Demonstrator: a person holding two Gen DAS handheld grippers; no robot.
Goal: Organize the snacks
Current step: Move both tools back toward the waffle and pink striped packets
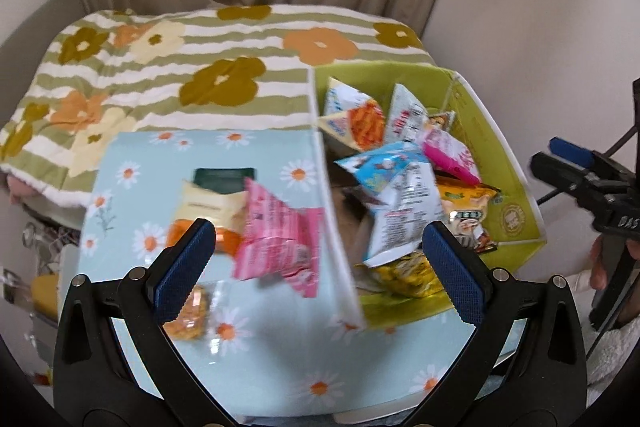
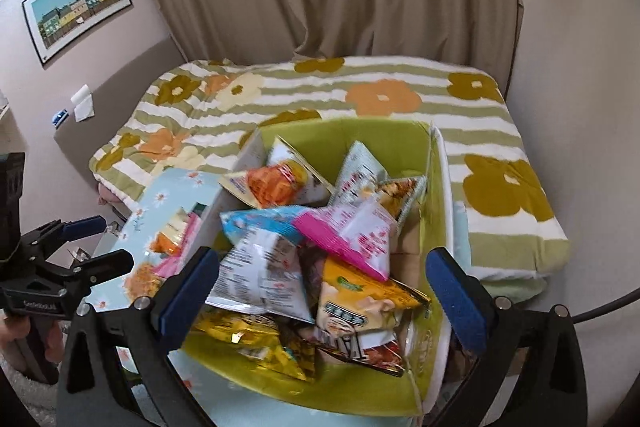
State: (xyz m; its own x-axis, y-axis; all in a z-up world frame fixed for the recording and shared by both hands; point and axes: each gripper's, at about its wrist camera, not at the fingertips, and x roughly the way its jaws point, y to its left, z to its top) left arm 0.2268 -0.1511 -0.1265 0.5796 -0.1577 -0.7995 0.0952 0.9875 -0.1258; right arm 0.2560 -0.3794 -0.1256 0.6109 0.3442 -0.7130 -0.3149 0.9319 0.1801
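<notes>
We see the snack packets (image 2: 304, 259) heaped in the green box (image 2: 372, 135) at the centre of the right wrist frame; a pink packet (image 1: 280, 235) and others lie on the daisy tablecloth (image 1: 256, 355) left of it. Our right gripper (image 2: 320, 287) hangs above the heap, jaws spread wide, nothing between them. Our left gripper (image 1: 320, 267) is likewise released over the cloth. A flowered blanket (image 1: 200, 67) fills the upper frame.

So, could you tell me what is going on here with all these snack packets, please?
A person holds a gripper in each hand above a daisy-print table. The green box is piled with snack packets. A pink packet and a few others lie on the table. The left gripper and right gripper are both open and empty.
</notes>
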